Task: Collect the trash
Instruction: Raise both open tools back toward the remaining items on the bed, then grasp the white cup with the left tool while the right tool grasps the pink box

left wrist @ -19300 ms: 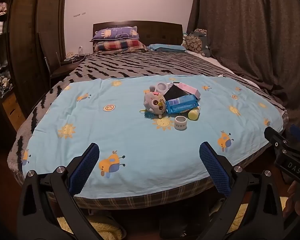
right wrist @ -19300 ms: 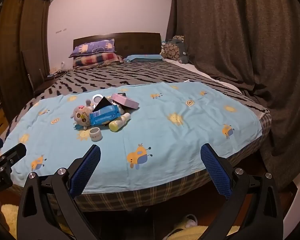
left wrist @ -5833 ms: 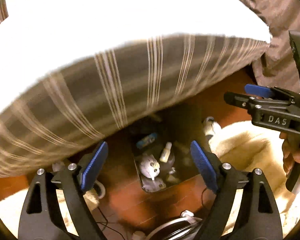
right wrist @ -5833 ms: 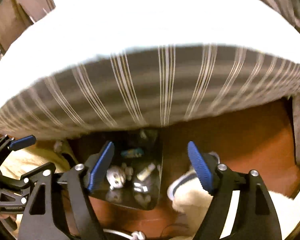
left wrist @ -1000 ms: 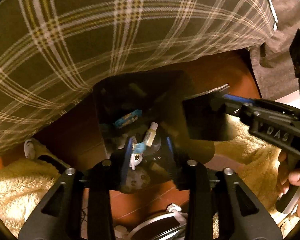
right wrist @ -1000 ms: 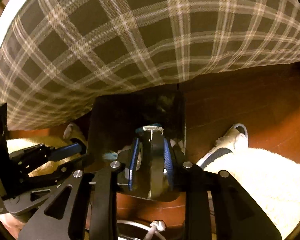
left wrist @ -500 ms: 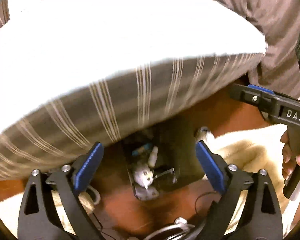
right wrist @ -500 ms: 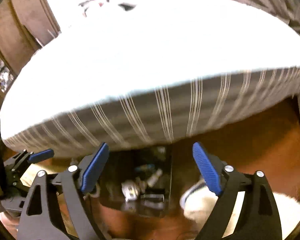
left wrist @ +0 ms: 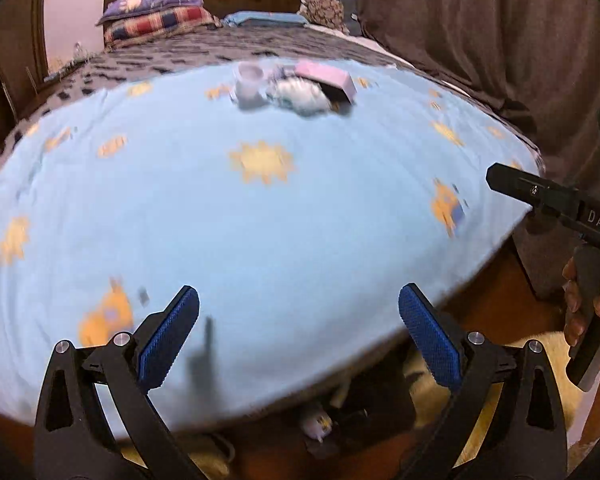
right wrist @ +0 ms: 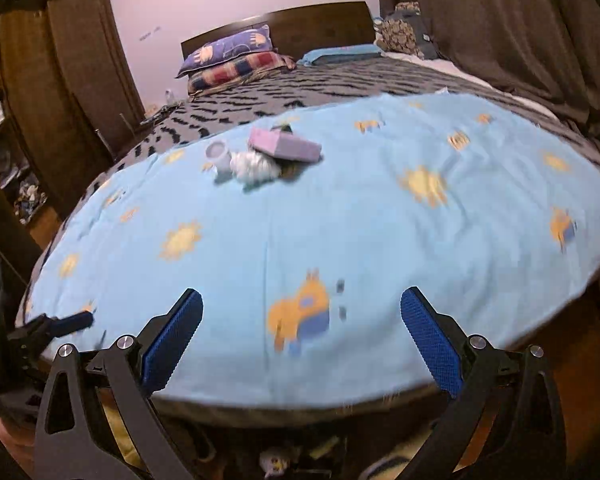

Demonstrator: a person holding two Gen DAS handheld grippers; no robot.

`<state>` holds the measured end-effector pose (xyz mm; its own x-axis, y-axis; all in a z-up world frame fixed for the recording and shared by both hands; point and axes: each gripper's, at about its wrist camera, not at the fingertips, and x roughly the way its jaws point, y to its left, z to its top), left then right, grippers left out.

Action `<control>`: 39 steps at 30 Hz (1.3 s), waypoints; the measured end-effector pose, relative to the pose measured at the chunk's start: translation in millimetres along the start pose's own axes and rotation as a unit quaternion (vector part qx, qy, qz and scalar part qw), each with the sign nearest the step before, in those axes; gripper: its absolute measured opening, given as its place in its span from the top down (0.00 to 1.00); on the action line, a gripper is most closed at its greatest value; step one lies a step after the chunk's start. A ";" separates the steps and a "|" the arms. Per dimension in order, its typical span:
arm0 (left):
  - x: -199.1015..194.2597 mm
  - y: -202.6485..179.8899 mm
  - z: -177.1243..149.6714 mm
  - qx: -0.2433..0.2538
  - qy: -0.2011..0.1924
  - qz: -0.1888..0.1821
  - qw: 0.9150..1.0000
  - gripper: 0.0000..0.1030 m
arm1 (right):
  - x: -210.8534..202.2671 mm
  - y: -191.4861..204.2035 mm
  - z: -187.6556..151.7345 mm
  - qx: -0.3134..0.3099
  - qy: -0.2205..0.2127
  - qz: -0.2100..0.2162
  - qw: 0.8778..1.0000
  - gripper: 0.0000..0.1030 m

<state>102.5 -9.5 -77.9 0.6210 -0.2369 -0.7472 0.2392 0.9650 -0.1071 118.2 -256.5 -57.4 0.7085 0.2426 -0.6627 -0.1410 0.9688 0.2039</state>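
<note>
Three items left, at least: a pink box point(left wrist: 326, 76), a crumpled white wad point(left wrist: 300, 96) and a pale roll point(left wrist: 249, 80) lie huddled and touching on the far middle of the blue sheet point(left wrist: 260, 220); something dark sits under the pink box, too blurred to name
Collected so far: a dark bin point(left wrist: 384, 404) stands on the floor at the near foot of the bed, partly hidden by the sheet's edge; a small plush toy point(left wrist: 318, 424) shows inside it, with a pale bottle-like shape beside it; what else the bin holds cannot be told
Left gripper point(left wrist: 298, 292): jaws opening, already wide; nothing between them; it hangs over the near edge of the sheet, well apart from the pile
Right gripper point(right wrist: 300, 294): jaws opening, likewise wide and empty; it is over the near edge too, to the right of the left gripper
Near sheet: bare apart from its printed suns and cartoon figures; no loose trash shows there
Progress, as a judgement: partly done; some things are in the bin, the far cluster is untouched
Left to do, as a judgement: reach across to the far pile, lift each piece, carry it back over the near edge and drop it in the bin
</note>
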 end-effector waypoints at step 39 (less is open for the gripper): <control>123.0 71.1 154.0 -0.023 -0.018 0.038 0.999 0.08 | 198.9 18.8 145.4 -0.040 0.047 0.074 0.995 0.36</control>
<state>310.8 12.7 -76.4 0.6624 -0.1648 -0.7308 0.1554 0.9845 -0.0812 356.9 -197.4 -80.7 0.6078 0.3830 -0.6956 -0.2968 0.9221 0.2483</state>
